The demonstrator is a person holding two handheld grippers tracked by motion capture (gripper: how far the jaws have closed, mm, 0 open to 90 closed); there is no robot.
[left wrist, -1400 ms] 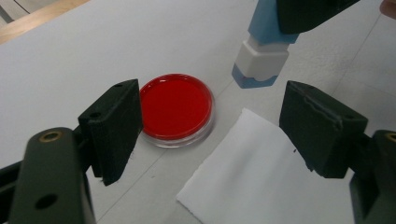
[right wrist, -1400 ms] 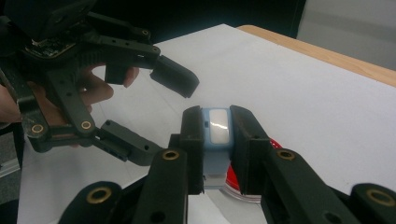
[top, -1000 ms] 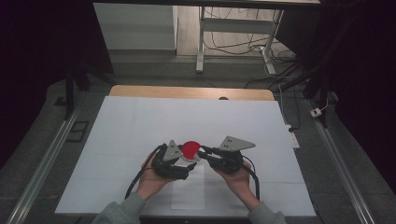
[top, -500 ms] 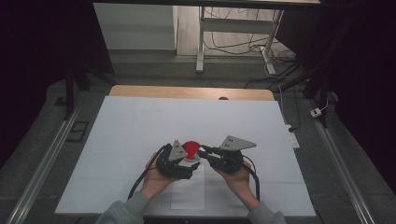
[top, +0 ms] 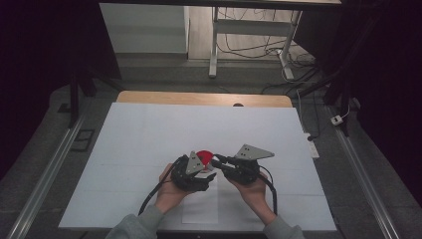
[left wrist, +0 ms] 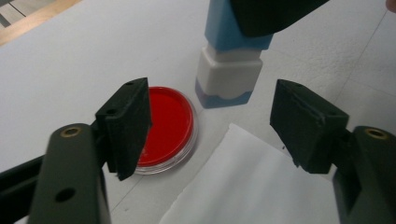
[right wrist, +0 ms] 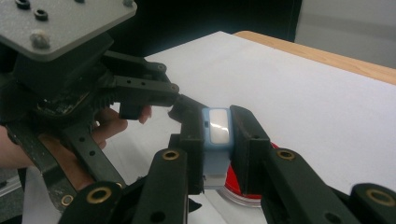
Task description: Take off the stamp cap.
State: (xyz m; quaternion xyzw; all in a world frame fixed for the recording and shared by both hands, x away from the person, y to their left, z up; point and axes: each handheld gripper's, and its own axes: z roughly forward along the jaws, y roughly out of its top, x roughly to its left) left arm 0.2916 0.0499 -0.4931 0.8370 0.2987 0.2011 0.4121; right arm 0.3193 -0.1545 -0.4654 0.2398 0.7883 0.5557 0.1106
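Observation:
My right gripper (right wrist: 217,140) is shut on a small blue and white block-shaped stamp (right wrist: 218,126) and holds it upright, its base near the table. Beside the stamp (left wrist: 229,70) a round red dish (left wrist: 168,121) lies flat on the white table. My left gripper (left wrist: 210,121) is open, and its jaws have just been closing. Its pads stand apart on either side of the stamp's white lower part and do not touch it. From above, the left gripper (top: 209,172) and right gripper (top: 216,161) meet nose to nose just in front of the red dish (top: 203,155).
A white sheet of paper (left wrist: 243,182) lies under the left jaws, toward the table's near edge (top: 199,206). The white tabletop (top: 149,134) stretches wide on all sides, with a wooden strip (top: 199,98) at its far edge. Metal rails (top: 45,174) flank the table.
The left gripper's jaws stand closer together than before, and it has edged slightly toward the stamp. The right gripper and the red dish have kept still.

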